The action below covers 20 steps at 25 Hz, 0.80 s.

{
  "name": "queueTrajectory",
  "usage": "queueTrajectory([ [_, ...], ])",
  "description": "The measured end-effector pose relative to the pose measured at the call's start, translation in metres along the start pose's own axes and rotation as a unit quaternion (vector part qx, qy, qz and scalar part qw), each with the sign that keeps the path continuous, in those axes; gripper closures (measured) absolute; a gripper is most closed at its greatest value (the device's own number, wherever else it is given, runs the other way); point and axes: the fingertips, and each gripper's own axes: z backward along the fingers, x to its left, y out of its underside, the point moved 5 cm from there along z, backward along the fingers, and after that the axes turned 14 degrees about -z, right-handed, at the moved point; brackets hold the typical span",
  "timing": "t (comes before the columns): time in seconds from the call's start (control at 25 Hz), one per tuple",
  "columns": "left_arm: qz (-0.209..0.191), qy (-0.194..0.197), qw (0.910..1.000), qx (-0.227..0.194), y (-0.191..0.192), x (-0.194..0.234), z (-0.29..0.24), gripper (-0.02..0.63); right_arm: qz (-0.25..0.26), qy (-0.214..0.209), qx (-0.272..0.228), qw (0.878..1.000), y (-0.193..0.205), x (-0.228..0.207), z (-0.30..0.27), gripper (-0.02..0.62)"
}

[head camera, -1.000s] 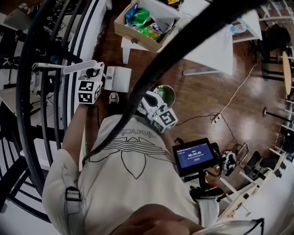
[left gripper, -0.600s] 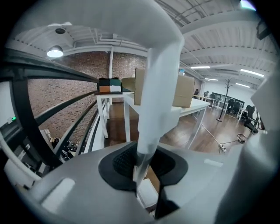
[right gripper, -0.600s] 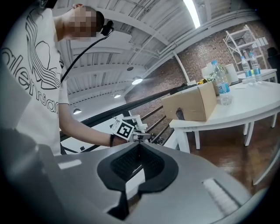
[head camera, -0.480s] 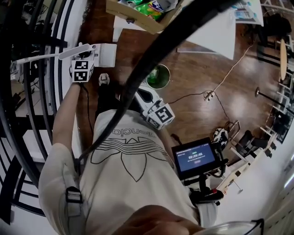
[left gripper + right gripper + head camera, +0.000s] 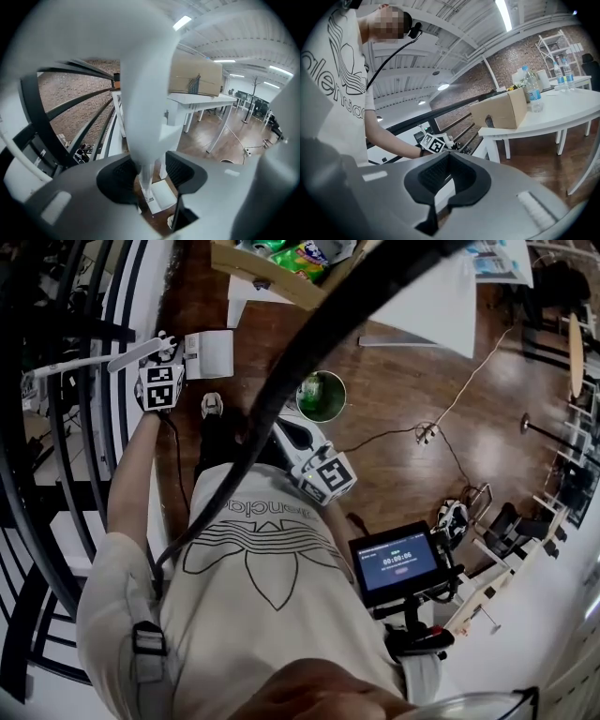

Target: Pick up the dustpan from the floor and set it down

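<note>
Brown wooden floor (image 5: 403,381); black railing (image 5: 84,427) at nine o'clock, white table (image 5: 422,315) and cardboard box (image 5: 272,276) at twelve, green bin (image 5: 321,395) near centre. The dustpan (image 5: 214,352) lies on the floor at eleven. Only the left gripper view shows its upright handle (image 5: 146,180) between the left gripper (image 5: 151,174)'s opening pads (image 5: 183,169), one pad clear of it. Only the right gripper view shows the right gripper (image 5: 449,154)'s fingertips together, empty.

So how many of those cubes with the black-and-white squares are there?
2. One cube is at the left, just beside the white dustpan. The other is lower and further right, below the green bin. None looks hidden.
</note>
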Motion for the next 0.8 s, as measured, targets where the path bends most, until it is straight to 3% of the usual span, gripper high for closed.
queueTrajectory([
  [0.2,0.027,-0.065,0.9975,0.008,0.009,-0.002,0.055,0.382,0.016,-0.012,-0.043,0.999,-0.021,-0.001,0.000,0.594],
  [0.24,0.035,-0.075,0.9966,-0.001,0.011,-0.007,0.073,0.399,0.018,-0.010,-0.052,0.998,-0.026,-0.003,0.002,0.594],
  [0.28,0.041,-0.074,0.9963,-0.016,0.009,-0.016,0.091,0.534,0.020,-0.006,-0.061,0.998,-0.032,-0.005,0.004,0.594],
  [0.32,0.041,-0.058,0.9968,-0.037,0.002,-0.028,0.108,0.586,0.025,-0.001,-0.069,0.997,-0.037,-0.006,0.007,0.594],
  [0.4,0.020,0.004,0.9958,-0.090,-0.020,-0.060,0.135,0.586,0.038,0.009,-0.081,0.996,-0.047,-0.009,0.014,0.594],
  [0.56,-0.022,0.131,0.9728,-0.190,-0.081,-0.120,0.162,0.586,0.052,0.011,-0.097,0.994,-0.060,-0.006,0.017,0.595],
  [0.68,-0.035,0.157,0.9582,-0.236,-0.116,-0.138,0.169,0.586,0.061,-0.001,-0.108,0.992,-0.064,0.001,0.012,0.595],
  [0.8,-0.033,0.173,0.9504,-0.256,-0.130,-0.141,0.167,0.586,0.068,-0.012,-0.107,0.992,-0.058,0.002,0.003,0.595],
])
